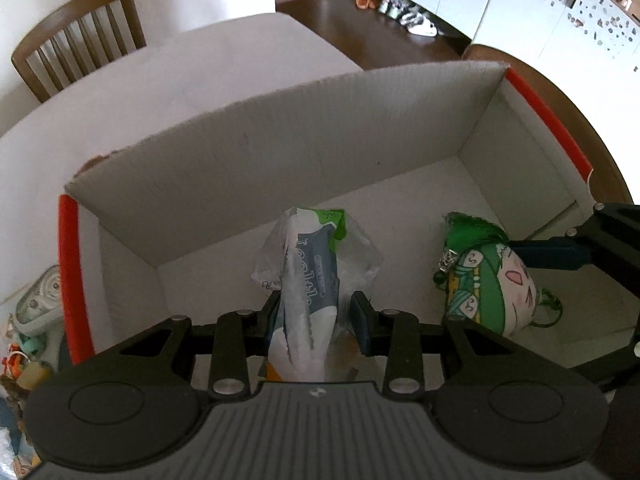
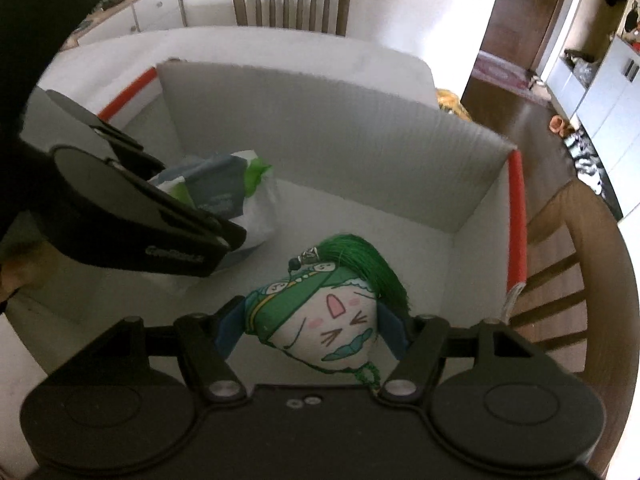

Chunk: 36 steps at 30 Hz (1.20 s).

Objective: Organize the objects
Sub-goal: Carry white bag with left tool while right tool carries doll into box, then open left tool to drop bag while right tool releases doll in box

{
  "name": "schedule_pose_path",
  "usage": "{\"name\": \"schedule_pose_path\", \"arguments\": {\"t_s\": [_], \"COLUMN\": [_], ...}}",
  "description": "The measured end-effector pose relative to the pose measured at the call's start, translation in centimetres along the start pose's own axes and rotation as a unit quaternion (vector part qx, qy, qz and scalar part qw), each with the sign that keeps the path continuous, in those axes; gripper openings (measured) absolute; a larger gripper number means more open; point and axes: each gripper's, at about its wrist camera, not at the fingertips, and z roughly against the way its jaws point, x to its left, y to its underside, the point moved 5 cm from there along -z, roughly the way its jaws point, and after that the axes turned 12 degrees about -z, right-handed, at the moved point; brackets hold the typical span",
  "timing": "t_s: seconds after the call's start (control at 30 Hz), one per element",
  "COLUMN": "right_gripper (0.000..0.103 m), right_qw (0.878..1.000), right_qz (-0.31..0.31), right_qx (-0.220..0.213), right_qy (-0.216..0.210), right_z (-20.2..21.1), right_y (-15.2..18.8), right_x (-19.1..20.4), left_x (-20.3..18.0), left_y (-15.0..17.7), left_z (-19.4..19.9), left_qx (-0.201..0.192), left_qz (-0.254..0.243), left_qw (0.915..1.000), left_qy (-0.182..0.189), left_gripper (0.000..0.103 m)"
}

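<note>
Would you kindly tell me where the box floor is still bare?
Bare floor lies along the far wall of the box and in its right corner. The near middle is crowded: the packet and plush toy sit side by side.

Two items inside the white box

We see a crinkled plastic packet (image 1: 308,280), blue-grey, white and green, standing upright at the middle of the cardboard box (image 1: 280,152); right of it sits a green-haired plush doll (image 2: 320,320), its cartoon face turned up.
</note>
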Motion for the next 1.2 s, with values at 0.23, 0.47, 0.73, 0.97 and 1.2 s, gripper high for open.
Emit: {"name": "schedule_pose_path", "arguments": {"t_s": [0.23, 0.47, 0.73, 0.97, 1.2], "right_gripper": [0.072, 0.073, 0.074, 0.074, 0.074], "right_qw": [1.0, 1.0, 1.0, 0.998, 0.994], "right_qz": [0.002, 0.008, -0.009, -0.02, -0.037], "right_qx": [0.01, 0.003, -0.025, -0.059, -0.098], "right_qy": [0.002, -0.002, -0.011, -0.023, -0.035], "right_z": [0.2, 0.9, 3.3, 6.2, 9.4], "right_y": [0.0, 0.2, 0.3, 0.5, 0.8], "right_x": [0.1, 0.0, -0.7, -0.6, 0.0], "left_x": [0.5, 1.0, 1.5, 1.7, 2.0], "left_y": [0.4, 0.6, 1.2, 0.5, 1.9], "left_z": [-0.7, 0.6, 3.1, 5.8, 9.6], "left_qx": [0.022, -0.001, -0.036, -0.074, -0.117], "left_qz": [0.0, -0.002, 0.008, 0.019, 0.031], "left_qw": [0.9996, 1.0, 0.9993, 0.9971, 0.9927], "left_qy": [0.016, 0.004, 0.0, -0.002, -0.009], "left_gripper": [0.042, 0.064, 0.063, 0.063, 0.063]}}
